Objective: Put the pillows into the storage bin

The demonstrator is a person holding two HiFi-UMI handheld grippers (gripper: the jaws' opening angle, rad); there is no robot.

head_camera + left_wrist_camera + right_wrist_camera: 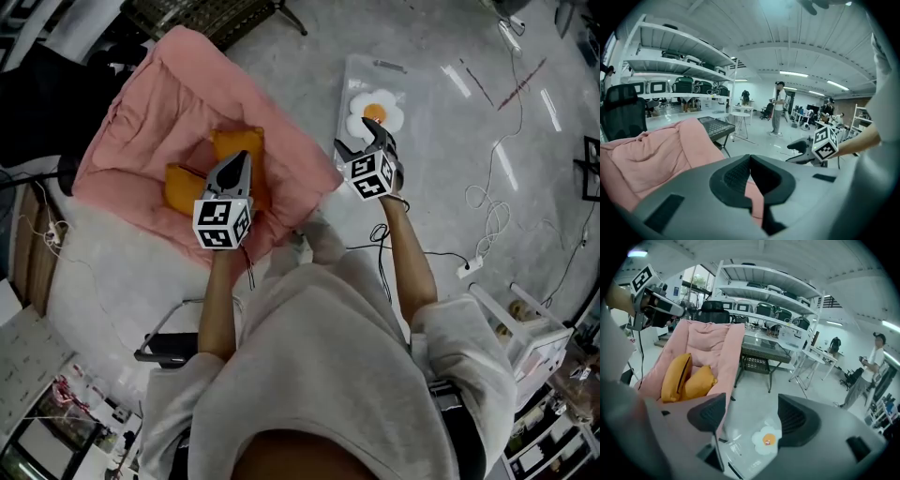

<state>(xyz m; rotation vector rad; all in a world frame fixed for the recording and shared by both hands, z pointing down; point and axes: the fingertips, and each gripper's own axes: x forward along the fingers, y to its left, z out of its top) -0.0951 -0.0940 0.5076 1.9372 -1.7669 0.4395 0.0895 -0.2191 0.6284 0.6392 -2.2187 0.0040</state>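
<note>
Tool in left hand [238,161] clenched over yellow pillows [184,187] — right tool [371,140] released.

Pink padded lounger [141,112] on the grey floor [441,187], its near edge meeting white fluffy fabric [103,272]. White cables [489,202] and a power strip [469,268] trail over the floor's right side. Further back stand a black office chair [623,110], white shelving [679,61] bearing cases, a mesh-topped table [715,125], a round white table [739,114] and a standing person [778,110].
</note>
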